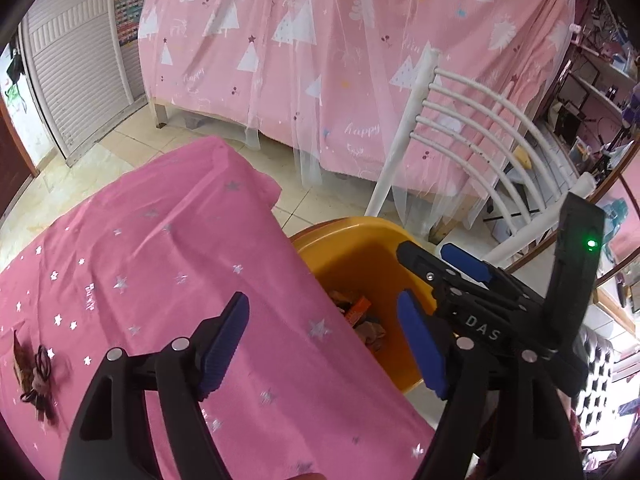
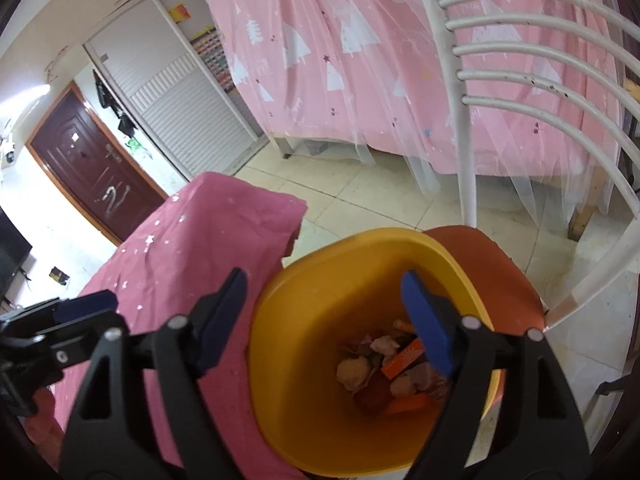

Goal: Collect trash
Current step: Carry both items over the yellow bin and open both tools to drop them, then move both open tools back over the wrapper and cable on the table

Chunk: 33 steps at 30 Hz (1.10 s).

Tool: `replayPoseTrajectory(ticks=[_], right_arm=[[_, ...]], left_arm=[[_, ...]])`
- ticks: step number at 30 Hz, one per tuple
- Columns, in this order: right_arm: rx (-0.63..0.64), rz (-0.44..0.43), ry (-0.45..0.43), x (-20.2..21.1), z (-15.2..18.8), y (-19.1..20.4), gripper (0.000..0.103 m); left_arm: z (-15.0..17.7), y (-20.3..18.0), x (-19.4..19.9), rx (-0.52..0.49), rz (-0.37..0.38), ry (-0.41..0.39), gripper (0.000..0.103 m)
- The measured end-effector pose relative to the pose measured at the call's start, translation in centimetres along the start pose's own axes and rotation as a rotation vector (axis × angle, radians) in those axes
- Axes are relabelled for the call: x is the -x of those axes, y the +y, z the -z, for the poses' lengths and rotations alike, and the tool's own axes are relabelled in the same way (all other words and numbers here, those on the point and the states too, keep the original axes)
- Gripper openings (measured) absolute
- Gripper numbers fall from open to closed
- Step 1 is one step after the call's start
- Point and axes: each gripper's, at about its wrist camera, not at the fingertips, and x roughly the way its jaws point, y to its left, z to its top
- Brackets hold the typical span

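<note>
Right wrist: trash (image 2: 396, 368) in bin (image 2: 320, 280), below spread fingers (image 2: 428, 320).

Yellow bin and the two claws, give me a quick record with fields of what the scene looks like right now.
bin: yellow bin standing on an orange chair seat, beside the table
bin contents: mixed trash, including orange wrappers and crumpled pieces
left claw: open, nothing between the pads, over the table edge by the bin
right claw: open, nothing between the pads, over the bin
table: pink star-print cloth
left on table: small dark scraps at the far left edge
chair: white barred backrest
</note>
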Motion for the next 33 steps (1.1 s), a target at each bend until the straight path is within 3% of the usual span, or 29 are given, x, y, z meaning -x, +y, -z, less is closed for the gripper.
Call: replayPoseTrajectory(ticks=[1,4,16,26,33], right_arm=[[0.004,0.004,-0.01,0.2,-0.1,0.3,0.09],[0.034,0.011,-0.05,1.1,-0.2,1.5,0.095],[0.184,-0.016,-0.098,4.1,0.4,7.9,0.097],[0.327,-0.05,-0.047,3.8,1.4,13.9,0.097],[0.445,-0.098,0.0,2.7,2.6,18.7,0.097]], left_arm=[[0.2,0.3,0.5,0.002,-0.003,-0.012,0.071],[0.9,1.4,2.2,0.017,-0.01,-0.044,0.076],[3.6,9.3,7.2,0.071,-0.125,-0.126,0.08],[5.3,16.4,9.0,0.164,-0.217,-0.152,0.084],[6.2,22.7,8.9,0.368,-0.296,-0.102,0.086]])
